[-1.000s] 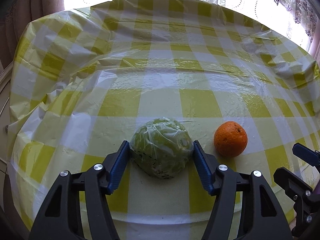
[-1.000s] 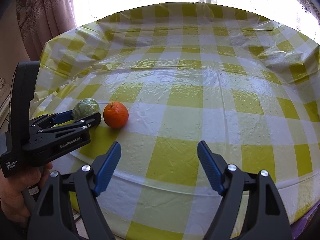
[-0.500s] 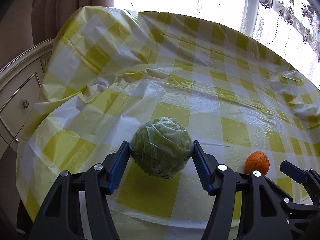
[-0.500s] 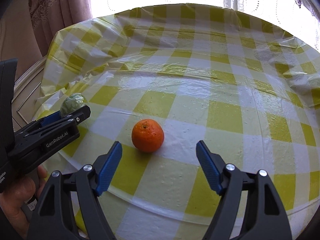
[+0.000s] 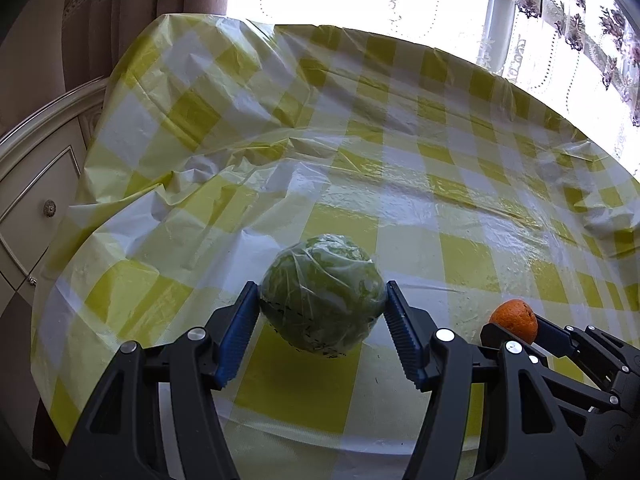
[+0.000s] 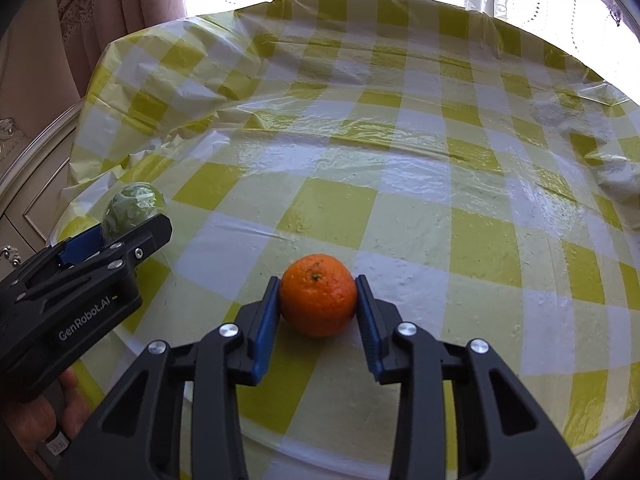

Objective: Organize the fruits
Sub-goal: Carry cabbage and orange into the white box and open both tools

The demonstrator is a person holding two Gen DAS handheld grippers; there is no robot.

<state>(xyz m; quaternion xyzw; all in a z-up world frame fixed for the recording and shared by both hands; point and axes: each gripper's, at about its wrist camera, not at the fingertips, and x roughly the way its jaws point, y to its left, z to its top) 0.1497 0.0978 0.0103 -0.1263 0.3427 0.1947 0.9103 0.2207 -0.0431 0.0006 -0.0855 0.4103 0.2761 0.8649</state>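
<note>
Pinching a green cabbage wrapped in clear film, the left gripper is seen with both blue pads pressed against the sides of the head, which sits between the jaws near their tips and bulges forward past them. Below the cabbage a dark shadow is cast on the yellow-and-white checked tablecloth; whether the head is lifted clear of the cloth cannot be told. The right gripper is shown with its jaws having just been closing, and an orange is now held between them: each blue pad is pressed to one flank of the fruit, stem end up, with the fruit seated at the fingertips and resting on a white square of the cloth. From the left wrist view the orange is glimpsed to the right of the left jaws, partly hidden by the other tool's black frame. From the right wrist view the wrapped cabbage is seen well to the left of the right jaws, and a person's hand is seen gripping the left tool's handle.
</note>
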